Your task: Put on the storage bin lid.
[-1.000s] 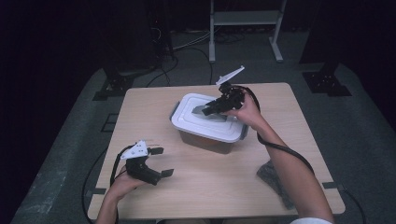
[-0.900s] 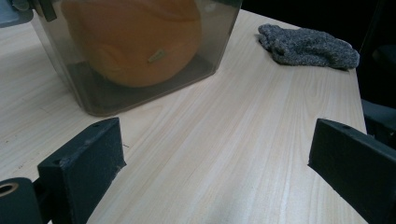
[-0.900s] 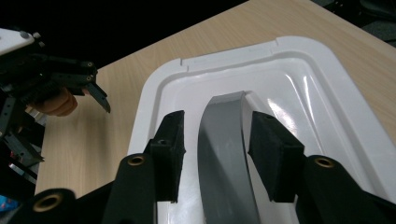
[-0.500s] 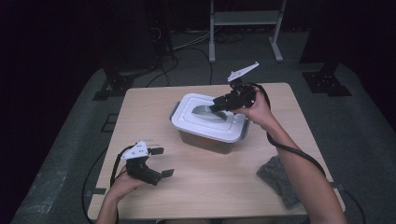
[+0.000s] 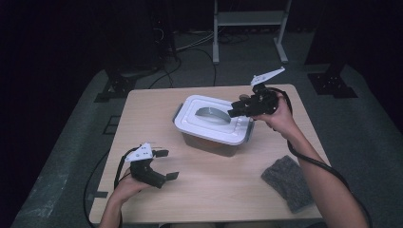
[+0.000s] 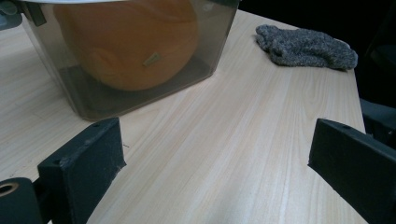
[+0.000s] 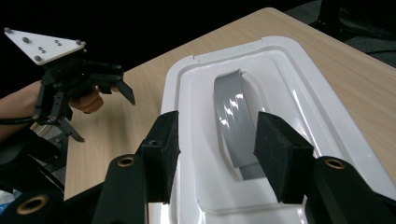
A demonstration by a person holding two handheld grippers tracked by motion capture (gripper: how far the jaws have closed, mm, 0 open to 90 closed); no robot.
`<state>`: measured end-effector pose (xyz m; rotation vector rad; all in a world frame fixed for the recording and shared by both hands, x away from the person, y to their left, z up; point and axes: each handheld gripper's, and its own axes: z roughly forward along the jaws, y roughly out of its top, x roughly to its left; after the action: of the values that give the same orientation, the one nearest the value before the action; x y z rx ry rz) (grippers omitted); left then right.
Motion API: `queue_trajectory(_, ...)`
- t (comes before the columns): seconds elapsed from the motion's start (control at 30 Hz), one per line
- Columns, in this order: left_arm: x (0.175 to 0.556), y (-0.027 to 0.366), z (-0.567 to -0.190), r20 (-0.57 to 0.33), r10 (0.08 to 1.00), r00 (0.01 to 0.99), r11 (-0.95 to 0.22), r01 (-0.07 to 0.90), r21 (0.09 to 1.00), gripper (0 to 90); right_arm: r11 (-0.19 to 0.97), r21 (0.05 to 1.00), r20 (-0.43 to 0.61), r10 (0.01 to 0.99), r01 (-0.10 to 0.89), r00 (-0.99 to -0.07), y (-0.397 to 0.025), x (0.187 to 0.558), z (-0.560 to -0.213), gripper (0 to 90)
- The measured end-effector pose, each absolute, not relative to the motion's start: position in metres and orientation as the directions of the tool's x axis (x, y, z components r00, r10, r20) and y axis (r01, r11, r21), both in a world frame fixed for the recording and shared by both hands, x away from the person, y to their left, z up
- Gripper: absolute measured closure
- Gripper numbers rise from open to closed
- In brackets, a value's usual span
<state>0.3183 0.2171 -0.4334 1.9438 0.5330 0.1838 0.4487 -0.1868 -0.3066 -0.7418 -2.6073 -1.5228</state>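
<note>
White plastic lid (image 5: pixel 211 118) sits on the clear storage box (image 5: pixel 209 140) at mid-table, an orange object (image 6: pixel 135 42) showing through the wall, and by the look of it the lift has not begun. Poised over the lid's grey handle (image 7: pixel 233 121), the right gripper (image 7: pixel 217 154) has its jaws parted to either side of the strap, gripping nothing yet. Near the table's front edge (image 5: pixel 214 216) the left gripper (image 5: pixel 164 166) waits wide open and empty, a grey cloth (image 5: pixel 287 183) lying well apart at the right.

Dim room, black surroundings, table (image 5: pixel 142 118) lit from above, glare on white lid (image 7: pixel 299 88), soft grainy frames, near jaws slightly blurred
</note>
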Motion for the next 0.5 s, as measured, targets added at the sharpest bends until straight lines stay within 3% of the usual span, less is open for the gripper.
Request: queue_trajectory(0.5,0.317,0.215,-0.434,-0.111,0.443,0.890,-0.342,0.282,0.897,2.6,0.364,0.826,0.266,0.422,0.430,-0.867,-0.227,0.424,-0.307,49.0)
